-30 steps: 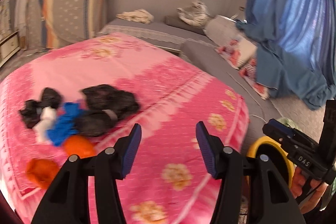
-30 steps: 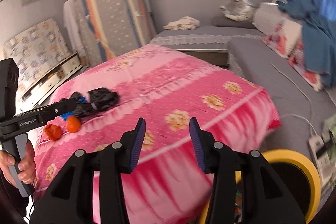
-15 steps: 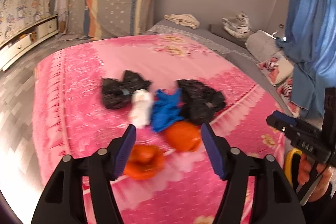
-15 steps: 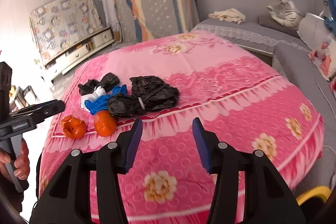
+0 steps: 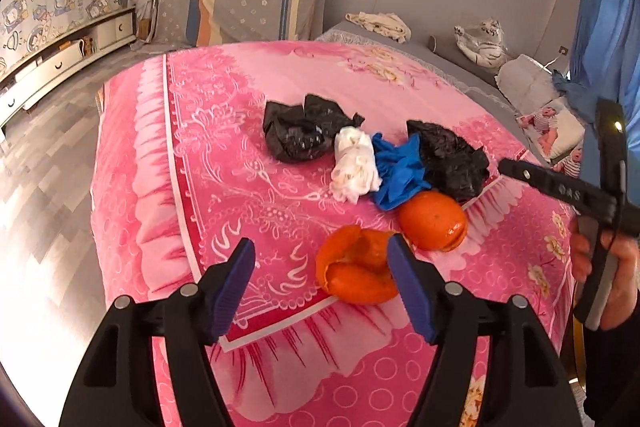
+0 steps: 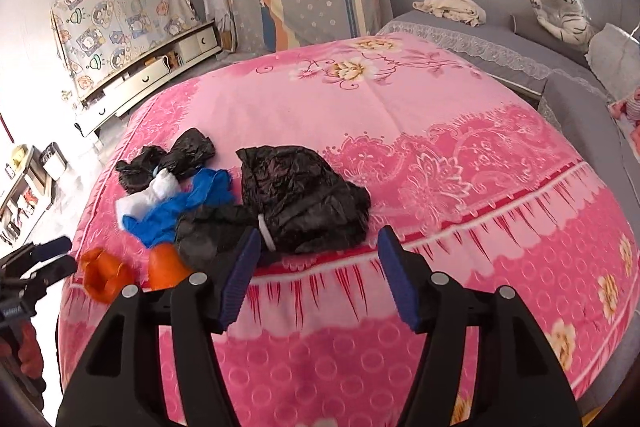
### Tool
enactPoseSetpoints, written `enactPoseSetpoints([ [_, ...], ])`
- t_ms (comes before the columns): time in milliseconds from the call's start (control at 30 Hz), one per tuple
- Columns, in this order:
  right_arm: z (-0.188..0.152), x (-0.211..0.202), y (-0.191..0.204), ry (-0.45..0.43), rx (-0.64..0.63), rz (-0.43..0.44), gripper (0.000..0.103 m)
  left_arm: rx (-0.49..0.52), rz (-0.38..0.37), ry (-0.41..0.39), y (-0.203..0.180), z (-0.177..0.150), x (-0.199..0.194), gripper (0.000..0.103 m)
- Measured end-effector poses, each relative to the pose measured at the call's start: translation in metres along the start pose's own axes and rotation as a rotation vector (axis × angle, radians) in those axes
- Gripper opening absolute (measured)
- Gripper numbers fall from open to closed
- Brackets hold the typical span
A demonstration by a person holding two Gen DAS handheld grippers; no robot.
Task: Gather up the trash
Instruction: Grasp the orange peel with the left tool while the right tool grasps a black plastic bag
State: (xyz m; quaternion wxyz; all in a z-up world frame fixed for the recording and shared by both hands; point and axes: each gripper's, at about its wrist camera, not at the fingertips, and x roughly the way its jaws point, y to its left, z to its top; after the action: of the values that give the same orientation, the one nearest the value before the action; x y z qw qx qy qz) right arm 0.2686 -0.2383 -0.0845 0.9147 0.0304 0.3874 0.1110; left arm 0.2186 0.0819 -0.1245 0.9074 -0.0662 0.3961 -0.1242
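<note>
Pink floral bedding (image 5: 224, 163) fills both views now, where a second ago my right camera looked across the bed's far corner at a yellow-rimmed bin. I have swung both tongs in over the trash heap, so collecting can start. The heap sits near the bed's front edge: a large black bag (image 6: 304, 199), a smaller black bag (image 5: 300, 135), a blue glove (image 5: 400, 171), a white wad (image 5: 356, 167), then two orange peels.

My left gripper (image 5: 320, 279) has just been opening and stands wide, nothing gripped; the nearer peel (image 5: 356, 275) lies just past its right finger. My right gripper (image 6: 316, 267) has also been widening, empty, over the large bag's front edge.

Only the left view shows the rounder peel (image 5: 434, 221) whole; the right view shows the white band (image 6: 265, 231) cinching the large bag.
</note>
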Motion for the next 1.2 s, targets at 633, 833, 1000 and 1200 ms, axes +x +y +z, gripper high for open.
enactPoseSetpoints([
  [633,0.023,0.075,0.008,0.093,-0.001,0.023,0.069,0.022,-0.037,0.093,-0.01,-0.002,0.04,0.066],
  [833,0.017,0.075,0.005,0.102,0.019,0.033,0.069,0.082,-0.017,0.098,-0.03,-0.011,0.044,0.065],
  [1000,0.013,0.072,0.008,0.101,0.016,0.029,0.054,0.103,-0.015,0.099,-0.039,-0.013,0.043,0.041],
  [1200,0.008,0.067,0.013,0.106,-0.004,0.045,0.027,0.089,-0.009,0.093,-0.038,-0.014,0.039,0.036],
])
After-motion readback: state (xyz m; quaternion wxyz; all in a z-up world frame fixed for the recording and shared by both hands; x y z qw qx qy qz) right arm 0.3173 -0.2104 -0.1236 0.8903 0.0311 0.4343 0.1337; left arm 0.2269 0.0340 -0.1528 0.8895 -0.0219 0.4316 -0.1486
